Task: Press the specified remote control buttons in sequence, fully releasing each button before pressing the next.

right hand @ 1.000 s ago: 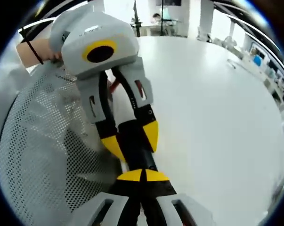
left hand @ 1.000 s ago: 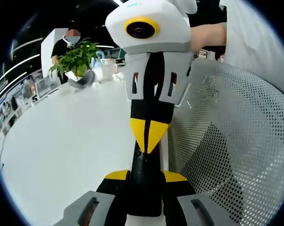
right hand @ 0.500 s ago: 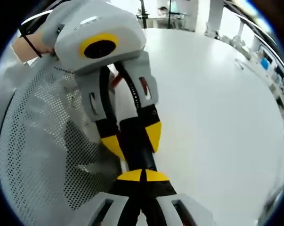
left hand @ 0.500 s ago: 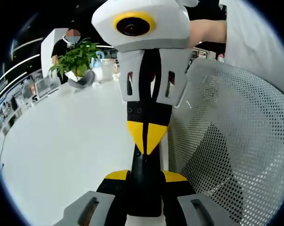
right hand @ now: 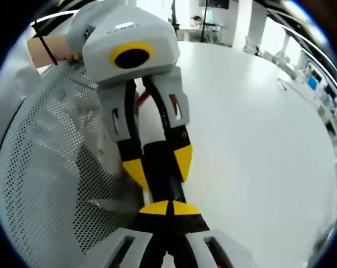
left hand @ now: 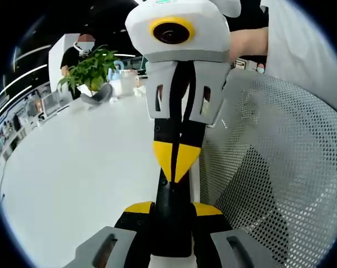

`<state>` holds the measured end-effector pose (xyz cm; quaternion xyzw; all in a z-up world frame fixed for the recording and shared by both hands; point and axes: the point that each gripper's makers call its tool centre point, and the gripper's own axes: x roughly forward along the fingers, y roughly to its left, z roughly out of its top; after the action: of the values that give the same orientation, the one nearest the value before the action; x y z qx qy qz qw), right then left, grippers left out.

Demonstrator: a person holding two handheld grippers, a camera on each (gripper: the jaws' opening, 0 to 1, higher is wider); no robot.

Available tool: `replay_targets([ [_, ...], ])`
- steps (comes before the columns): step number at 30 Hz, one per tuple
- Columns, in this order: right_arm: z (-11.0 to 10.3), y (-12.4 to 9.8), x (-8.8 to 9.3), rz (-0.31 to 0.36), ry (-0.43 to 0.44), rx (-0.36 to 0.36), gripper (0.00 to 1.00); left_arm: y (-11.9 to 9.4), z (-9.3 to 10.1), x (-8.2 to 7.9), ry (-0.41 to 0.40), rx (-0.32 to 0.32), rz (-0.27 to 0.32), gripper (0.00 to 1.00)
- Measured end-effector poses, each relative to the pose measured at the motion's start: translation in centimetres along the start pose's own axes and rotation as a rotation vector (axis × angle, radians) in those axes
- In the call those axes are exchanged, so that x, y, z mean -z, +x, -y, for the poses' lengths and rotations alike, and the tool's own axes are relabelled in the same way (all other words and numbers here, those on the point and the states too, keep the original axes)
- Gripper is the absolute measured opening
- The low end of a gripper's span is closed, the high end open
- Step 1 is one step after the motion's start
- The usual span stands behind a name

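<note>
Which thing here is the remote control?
Start at the white table, beside the white mesh chair. The remote control is the slim black bar clamped in the left gripper, the one dark thing between yellow jaw tips.

The left claw grips a black remote; the right claw's yellow tips meet on it.

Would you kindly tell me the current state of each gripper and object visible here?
left gripper: shut on the remote control.
right gripper: shut, yellow tips together, meeting the remote control.
remote control: clamped lengthwise between the left jaws.
potted plant: upright on the table.
</note>
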<state>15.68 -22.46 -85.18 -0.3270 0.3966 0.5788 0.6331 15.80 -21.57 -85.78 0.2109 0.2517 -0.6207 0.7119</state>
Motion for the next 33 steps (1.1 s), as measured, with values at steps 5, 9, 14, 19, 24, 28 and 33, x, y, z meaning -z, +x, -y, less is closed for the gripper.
replay_targets([
  [5, 1.5, -0.1, -0.3, 0.004, -0.032, 0.076, 0.00, 0.0, 0.0, 0.0, -0.001, -0.001, 0.000, 0.25],
  [9, 2.0, -0.2, -0.7, 0.016, 0.029, 0.034, 0.00, 0.0, 0.0, 0.0, 0.000, -0.001, -0.001, 0.25],
  [14, 1.3, 0.1, 0.2, -0.032, 0.033, -0.021, 0.00, 0.0, 0.0, 0.0, 0.000, -0.001, -0.001, 0.25],
  [19, 1.3, 0.1, 0.0, -0.029, 0.044, -0.038, 0.00, 0.0, 0.0, 0.0, 0.000, 0.000, -0.001, 0.25],
  [24, 1.3, 0.2, -0.1, -0.038, 0.038, -0.049, 0.00, 0.0, 0.0, 0.0, 0.000, -0.001, -0.001, 0.25],
  [28, 1.2, 0.2, 0.0, -0.040, 0.037, -0.058, 0.00, 0.0, 0.1, 0.0, 0.000, -0.001, 0.000, 0.25],
  [33, 1.2, 0.2, 0.0, -0.041, 0.040, -0.063, 0.00, 0.0, 0.1, 0.0, 0.000, 0.000, 0.000, 0.25],
])
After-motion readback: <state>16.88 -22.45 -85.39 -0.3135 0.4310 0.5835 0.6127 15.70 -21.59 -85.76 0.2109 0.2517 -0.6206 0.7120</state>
